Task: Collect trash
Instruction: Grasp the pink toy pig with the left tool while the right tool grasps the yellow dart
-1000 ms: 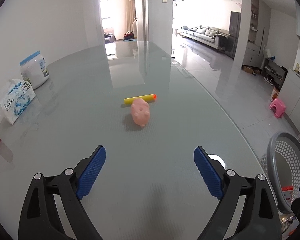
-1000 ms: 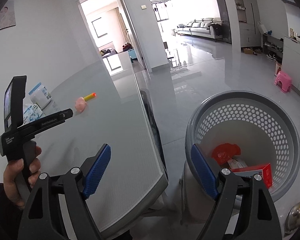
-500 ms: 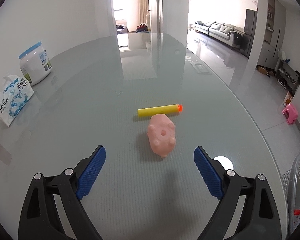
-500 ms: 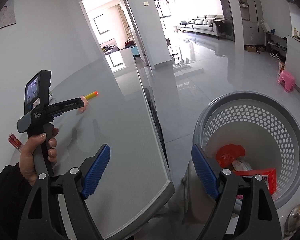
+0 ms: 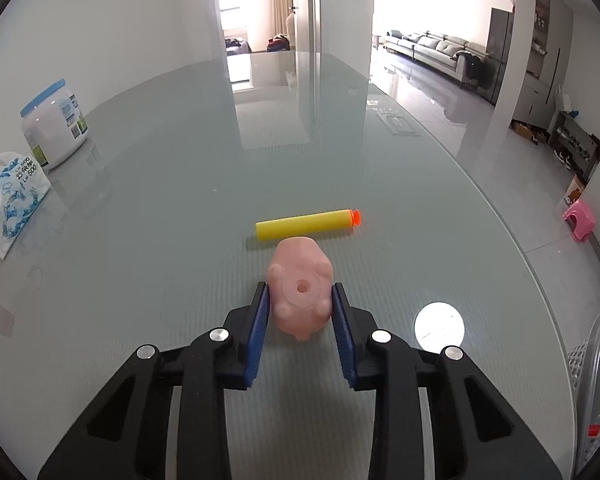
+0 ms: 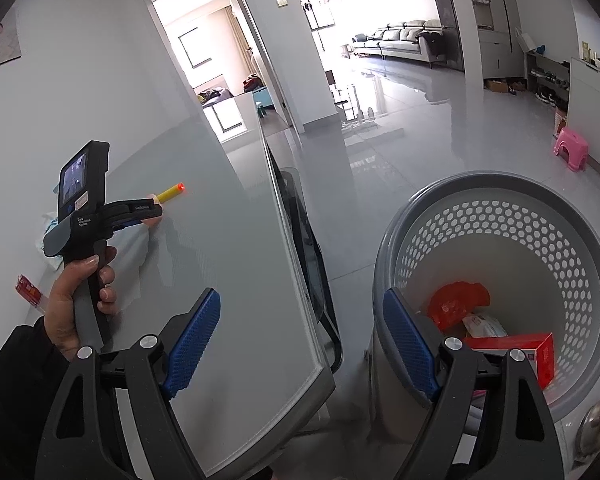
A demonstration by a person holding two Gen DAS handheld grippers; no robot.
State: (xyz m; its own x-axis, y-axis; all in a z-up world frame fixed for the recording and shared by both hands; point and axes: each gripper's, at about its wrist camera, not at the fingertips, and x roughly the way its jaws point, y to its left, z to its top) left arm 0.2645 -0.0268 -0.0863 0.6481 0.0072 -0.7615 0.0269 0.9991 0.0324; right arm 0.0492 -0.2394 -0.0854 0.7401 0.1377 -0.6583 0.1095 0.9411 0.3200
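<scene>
Stretching ahead of the left claw [image 5: 300,312] is a glossy grey glass table [image 5: 160,208], its sheen mirroring a doorway and pillar. Beyond the table lie a pale tiled floor [image 6: 420,140], a grey sofa [image 5: 432,46] against the far wall and a pink stool [image 5: 579,220] off to the right.

Left claw: clenched on a pink toy pig [image 5: 300,290], both blue pads pressed against its sides; the pig rests on the table. Just past the claw tips lies a yellow foam dart [image 5: 308,225] with an orange tip, crosswise, close behind the pig.

Far to the left of that claw stand a white tub [image 5: 54,124] with a blue lid and a tissue pack [image 5: 10,200].

Right claw [image 6: 300,348]: released, jaws wide apart, nothing between them, poised over the table's edge. Ahead and to its right stands a grey perforated basket [image 6: 500,200] on the floor, containing a red box [image 6: 528,354], a crumpled red wrapper [image 6: 456,300] and a pale packet [image 6: 482,326].
</scene>
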